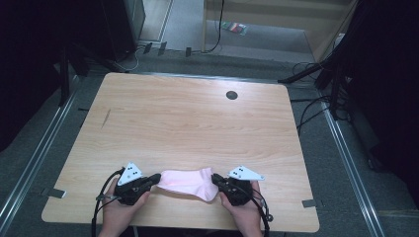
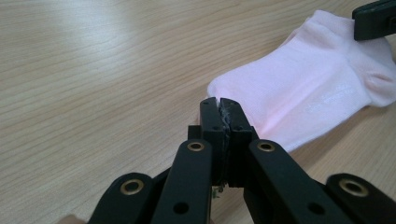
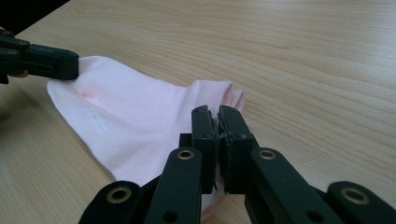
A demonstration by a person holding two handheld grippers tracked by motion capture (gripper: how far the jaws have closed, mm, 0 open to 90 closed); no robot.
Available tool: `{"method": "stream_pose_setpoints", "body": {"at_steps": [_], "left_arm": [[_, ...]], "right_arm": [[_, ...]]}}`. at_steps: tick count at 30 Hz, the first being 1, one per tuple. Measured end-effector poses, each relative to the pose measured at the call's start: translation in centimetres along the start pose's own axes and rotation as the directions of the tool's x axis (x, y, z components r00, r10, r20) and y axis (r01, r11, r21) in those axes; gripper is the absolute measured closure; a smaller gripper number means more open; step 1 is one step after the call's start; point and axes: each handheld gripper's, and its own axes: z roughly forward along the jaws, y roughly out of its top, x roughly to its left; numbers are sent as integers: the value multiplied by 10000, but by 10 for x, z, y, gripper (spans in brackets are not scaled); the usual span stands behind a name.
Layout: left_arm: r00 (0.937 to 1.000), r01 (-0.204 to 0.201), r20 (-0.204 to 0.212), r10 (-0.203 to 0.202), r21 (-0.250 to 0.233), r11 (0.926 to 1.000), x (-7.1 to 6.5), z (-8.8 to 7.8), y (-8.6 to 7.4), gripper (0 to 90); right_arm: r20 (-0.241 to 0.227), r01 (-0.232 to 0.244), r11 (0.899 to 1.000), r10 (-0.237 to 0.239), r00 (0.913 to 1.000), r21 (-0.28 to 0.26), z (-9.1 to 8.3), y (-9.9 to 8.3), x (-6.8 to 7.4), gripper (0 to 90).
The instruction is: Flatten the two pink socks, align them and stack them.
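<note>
Here I had the pink sock (image 1: 187, 182) lying flat near the front edge of the wooden table (image 1: 188, 118), stretched out between my two grippers. In the high view, the left gripper (image 1: 157, 178) sat at the sock's left end and the right gripper (image 1: 215, 178) at its right end, each held in one of my hands, with the grey three-cornered plates on top and the cables trailing back toward me.

From the left gripper view, the left gripper (image 2: 219, 103) had its jaws pressed together, with a sliver of the sock's (image 2: 308, 88) pale edge caught between the pads at the toe end. The fabric ran away from the tips toward the upper right, where the other gripper met the far end of it.

From the right gripper view, the right gripper (image 3: 218, 112) had its jaws drawn in narrow as well, standing over the cuff end of the sock (image 3: 135, 121). I could see fabric directly behind and under the tips, and the pads looked closed on the folded edge there. The left gripper (image 3: 70, 65) showed at the upper left of that view, its tip touching the sock's opposite end.

The sock rested on the tabletop, slightly slack in the middle.
</note>
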Motion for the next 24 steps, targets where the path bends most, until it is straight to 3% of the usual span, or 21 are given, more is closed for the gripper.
{"method": "stream_pose_setpoints", "body": {"at_steps": [5, 13, 17, 21, 22, 24], "left_arm": [[10000, -84, 55, 83, 73, 9999, -1, 2, 0, 900], [10000, -51, 83, 50, 137, 9999, -1, 7, -1, 898], [10000, -78, 50, 78, 125, 9999, -2, 10, 0, 895], [9999, -71, 94, 69, 201, 9998, -2, 11, 0, 894], [9999, -85, 92, 83, 163, 9998, -2, 11, -1, 894], [9999, -113, 118, 111, 173, 9998, -1, 11, -1, 893]], "right_arm": [[-41, -167, 9998, 167, 9999, 94, 0, 0, -6, 860], [252, 158, 9994, -166, 9995, 321, 5, -4, -4, 831], [615, 362, 9971, -403, 9973, 677, 8, -7, -3, 766], [929, 627, 9959, -686, 9933, 645, 10, -8, 1, 702], [1111, 985, 9941, -1030, 9885, 450, 9, -9, 4, 670], [1078, 1100, 9937, -1118, 9879, 225, 8, -9, 7, 666]]}}
